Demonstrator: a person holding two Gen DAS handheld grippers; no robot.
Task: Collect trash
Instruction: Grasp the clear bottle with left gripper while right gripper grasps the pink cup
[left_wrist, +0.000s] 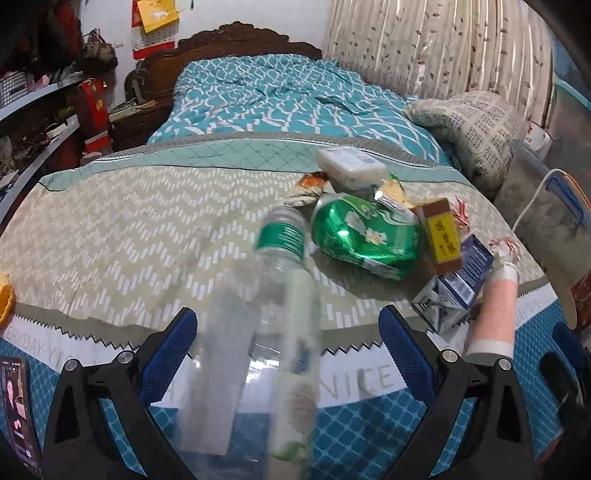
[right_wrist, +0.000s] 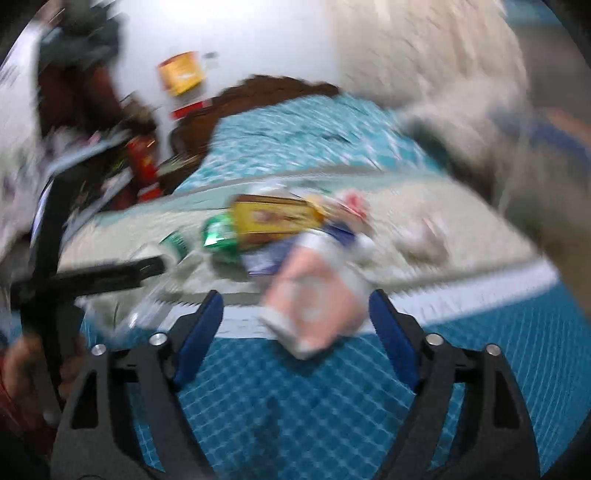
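Note:
A clear plastic bottle (left_wrist: 273, 295) with a green label lies blurred between the wide-apart fingers of my left gripper (left_wrist: 288, 354), at the bed's near edge. Behind it lies a pile of trash: a crushed green can (left_wrist: 365, 236), a yellow-brown box (left_wrist: 441, 236), a blue-white carton (left_wrist: 454, 284) and a white packet (left_wrist: 351, 166). A pink-white tube (left_wrist: 495, 310) lies at the pile's right. In the blurred right wrist view, my right gripper (right_wrist: 295, 325) is open, with the pink-white pack (right_wrist: 314, 299) between its fingers; whether it is touched cannot be told.
The bed (left_wrist: 129, 229) has a beige patterned cover and a teal quilt (left_wrist: 280, 96) behind. A pillow (left_wrist: 469, 125) and curtain stand at the right. Cluttered shelves (left_wrist: 40, 122) stand at the left. A phone (left_wrist: 18, 406) shows at the lower left.

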